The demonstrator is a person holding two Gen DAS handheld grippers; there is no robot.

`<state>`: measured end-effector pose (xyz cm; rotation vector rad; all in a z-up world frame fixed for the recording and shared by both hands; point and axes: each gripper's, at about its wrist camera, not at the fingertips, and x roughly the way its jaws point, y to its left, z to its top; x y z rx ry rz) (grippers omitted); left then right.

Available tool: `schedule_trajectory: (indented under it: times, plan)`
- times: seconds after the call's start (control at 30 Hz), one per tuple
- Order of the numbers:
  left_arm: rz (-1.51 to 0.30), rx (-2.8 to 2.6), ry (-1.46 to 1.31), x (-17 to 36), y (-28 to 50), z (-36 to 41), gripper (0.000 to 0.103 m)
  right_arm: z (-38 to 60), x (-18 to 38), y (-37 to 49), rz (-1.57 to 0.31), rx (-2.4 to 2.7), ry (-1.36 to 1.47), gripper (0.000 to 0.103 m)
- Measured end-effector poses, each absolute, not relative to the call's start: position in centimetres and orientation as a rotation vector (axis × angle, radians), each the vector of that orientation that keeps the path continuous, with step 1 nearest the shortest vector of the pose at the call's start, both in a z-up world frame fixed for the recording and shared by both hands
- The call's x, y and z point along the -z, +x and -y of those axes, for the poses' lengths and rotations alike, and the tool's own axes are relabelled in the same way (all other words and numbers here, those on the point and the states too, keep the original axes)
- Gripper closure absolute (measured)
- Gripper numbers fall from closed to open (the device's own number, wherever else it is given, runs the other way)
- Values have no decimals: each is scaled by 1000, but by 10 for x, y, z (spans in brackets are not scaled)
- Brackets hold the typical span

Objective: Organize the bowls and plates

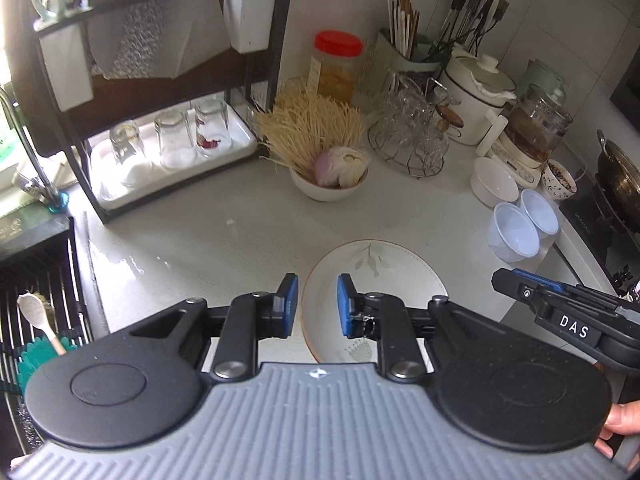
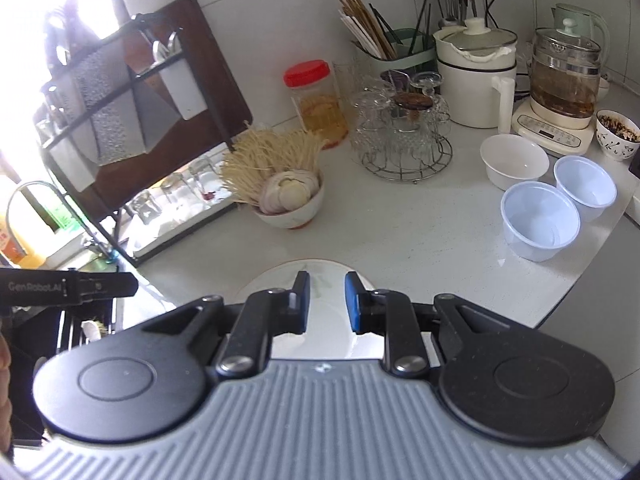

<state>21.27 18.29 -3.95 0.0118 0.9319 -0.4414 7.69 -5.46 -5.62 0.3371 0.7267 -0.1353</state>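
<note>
Kitchen surface (image 1: 224, 240), pale and speckled, seen from both wrist views. The landmark is the floral plate (image 1: 372, 276), a round white plate with a thin brown rim lying flat near the front edge. Being round, it has no long axis; its leaf sprig sits at the far rim and a second small motif at the near rim.

Left tool (image 1: 317, 304): blue pads stand slightly apart with nothing between them, hanging above the plate's left rim without touching it. Right tool (image 2: 327, 300): pads likewise slightly apart and empty, above the same plate; in the left wrist view it enters just right of the plate.

Beyond the plate, toward the wall, stands a white bowl of noodles and onion (image 1: 330, 184), upright. Right of the plate sit two translucent plastic bowls (image 2: 540, 226), upright, mouths up, just beside each other. Behind them is an empty white ceramic bowl (image 2: 514, 166), and further right a patterned bowl (image 2: 617, 138) with dark contents.

Left of the plate, well apart, a black dish rack (image 1: 132, 92) holds upturned glasses (image 1: 172, 144) on a white tray. A wire stand of glass cups (image 2: 404, 136) lies behind the plate to the right.
</note>
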Motion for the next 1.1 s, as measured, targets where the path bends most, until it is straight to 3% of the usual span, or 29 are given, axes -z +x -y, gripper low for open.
schedule_trajectory:
  times: [0.67, 1.1]
  plan:
    - [-901, 489, -30, 40, 170, -215, 76, 11, 43, 39, -715, 138, 307, 80]
    - [-903, 540, -7, 44, 200, -145, 76, 64, 50, 58, -704, 188, 329, 80]
